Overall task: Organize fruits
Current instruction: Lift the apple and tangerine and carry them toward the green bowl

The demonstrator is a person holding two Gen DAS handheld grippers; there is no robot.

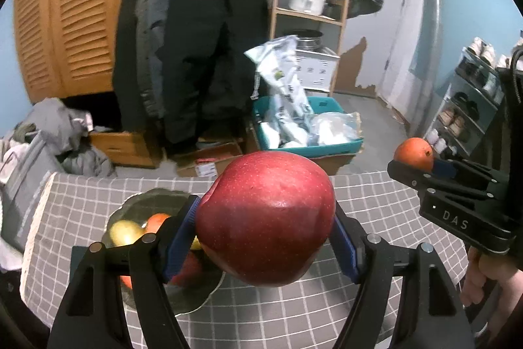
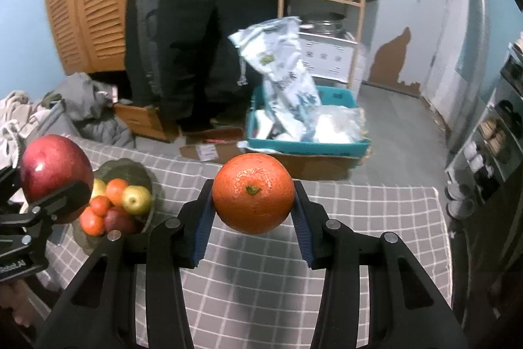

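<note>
Left wrist: left tool (image 1: pixel 264 224) clamps glossy red apple (image 1: pixel 265 218); right tool (image 2: pixel 253 208) grips dimpled orange (image 2: pixel 253 192).

Apple (image 1: pixel 264 218) deep red with fine pale speckles, orange (image 2: pixel 253 197) bright orange with a green stem nub; both sit between blue pads (image 1: pixel 184 234) on black grippers. Tablecloth (image 2: pixel 359 218) grey with a white grid; bowl (image 2: pixel 130 169) dark greenish, holding orange, yellow-green and dark red fruit. Behind: teal bin (image 2: pixel 307 148), black-and-grey coat (image 1: pixel 189 31), orange-brown louvred doors (image 1: pixel 65 22).
</note>
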